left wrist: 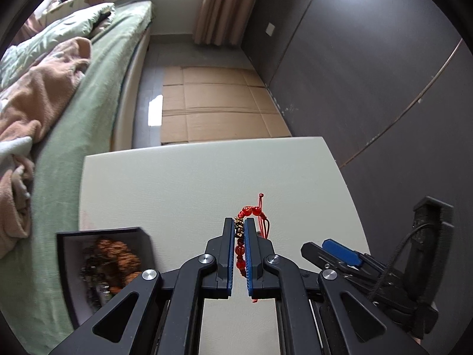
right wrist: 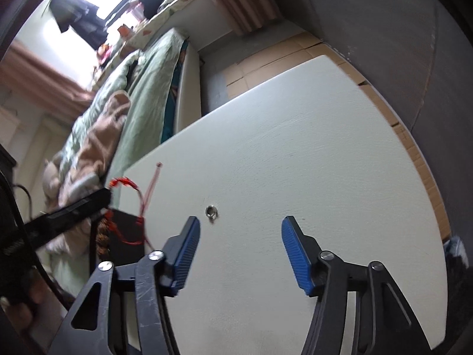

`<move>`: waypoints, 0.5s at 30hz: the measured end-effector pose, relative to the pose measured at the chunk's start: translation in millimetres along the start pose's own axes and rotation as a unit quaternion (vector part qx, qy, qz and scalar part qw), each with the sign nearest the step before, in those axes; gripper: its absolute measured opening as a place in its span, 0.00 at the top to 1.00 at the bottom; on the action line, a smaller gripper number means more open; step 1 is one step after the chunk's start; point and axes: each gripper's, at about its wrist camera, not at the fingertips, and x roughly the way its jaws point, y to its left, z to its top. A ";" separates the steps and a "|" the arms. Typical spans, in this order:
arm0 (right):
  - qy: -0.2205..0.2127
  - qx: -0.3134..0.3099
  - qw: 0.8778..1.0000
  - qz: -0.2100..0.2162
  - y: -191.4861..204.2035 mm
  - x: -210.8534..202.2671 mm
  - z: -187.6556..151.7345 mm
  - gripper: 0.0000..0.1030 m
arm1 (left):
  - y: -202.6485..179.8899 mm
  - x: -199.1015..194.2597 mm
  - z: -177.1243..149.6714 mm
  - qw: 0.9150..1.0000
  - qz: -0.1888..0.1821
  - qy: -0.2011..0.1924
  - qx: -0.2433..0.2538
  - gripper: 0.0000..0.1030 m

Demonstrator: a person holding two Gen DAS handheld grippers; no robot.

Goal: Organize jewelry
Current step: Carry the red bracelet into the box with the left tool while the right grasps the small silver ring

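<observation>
With left tongs (left wrist: 239,227) clenched on the red bracelet (left wrist: 240,254) and right tongs (right wrist: 241,227) released, we judge transfer to the box (left wrist: 103,263) at 9 o'clock comes next.

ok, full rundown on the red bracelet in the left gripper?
The red bracelet is a string of glossy red beads with a short run of gold-and-dark beads, on red cord with a sliding knot and loose tails. The left gripper is shut on it, pads pinching the beaded section. It is held above the white table, loop projecting past the fingertips, cords dangling. The black box sits to its left, apart.
</observation>
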 end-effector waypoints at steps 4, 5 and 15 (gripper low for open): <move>0.011 -0.048 0.999 -0.006 15.3 7.2 0.8 0.44 | 19.1 -10.1 -2.2 1.000 0.003 -0.009 -0.017 0.94; 0.014 -0.061 0.998 -0.002 19.0 9.0 2.4 0.44 | 23.8 -13.3 -3.0 1.000 0.003 -0.011 -0.022 0.94; 0.064 -0.156 0.986 -0.019 44.7 44.5 21.4 0.52 | 69.9 -43.8 -5.7 0.997 0.019 -0.031 -0.063 0.94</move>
